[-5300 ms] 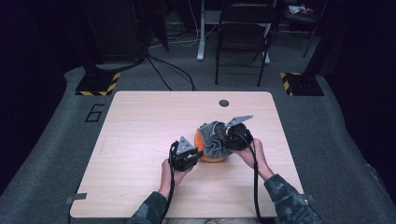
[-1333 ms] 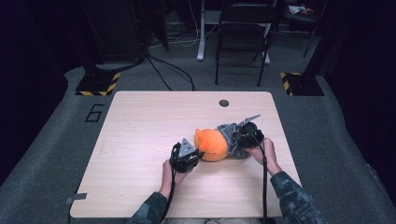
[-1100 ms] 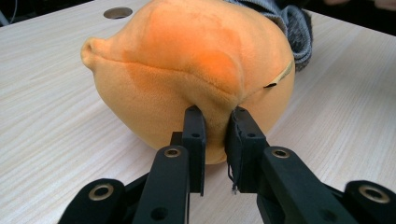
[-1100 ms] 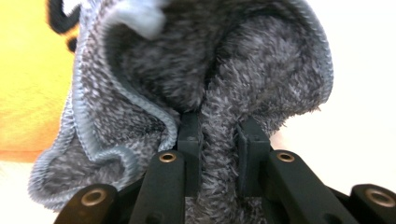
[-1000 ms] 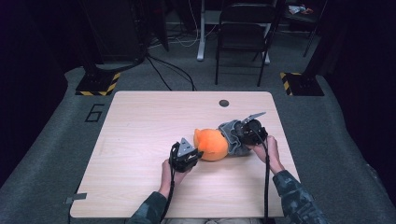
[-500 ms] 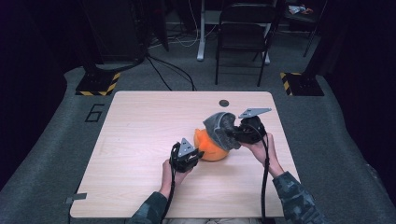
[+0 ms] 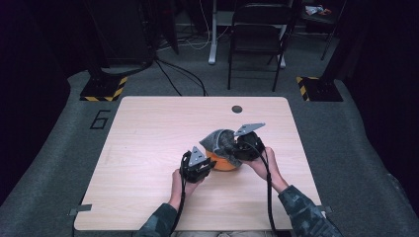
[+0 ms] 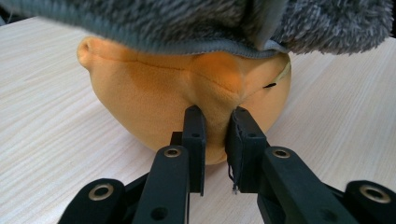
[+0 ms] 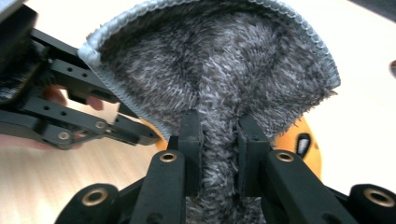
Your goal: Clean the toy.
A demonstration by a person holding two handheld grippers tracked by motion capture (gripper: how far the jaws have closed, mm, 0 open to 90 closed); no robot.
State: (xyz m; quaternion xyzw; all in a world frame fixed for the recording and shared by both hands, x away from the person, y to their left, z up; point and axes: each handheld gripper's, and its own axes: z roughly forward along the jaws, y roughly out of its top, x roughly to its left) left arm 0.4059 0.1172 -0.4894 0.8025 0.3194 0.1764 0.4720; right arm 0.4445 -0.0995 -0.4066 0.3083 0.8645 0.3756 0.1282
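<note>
Orange plush toy (image 8: 187,93) is pinched between the left gripper's (image 8: 215,122) jaws; grey fuzzy cover (image 9: 215,74) is clamped between the right gripper's (image 9: 219,128) jaws.

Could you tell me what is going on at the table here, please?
A person is working a fuzzy grey knitted cap over a round orange plush toy on the wooden table. The left tool pinches a fold of the toy, pinning it in place. The right tool grips the cap's fabric, holding it partly over the toy's top.
</note>
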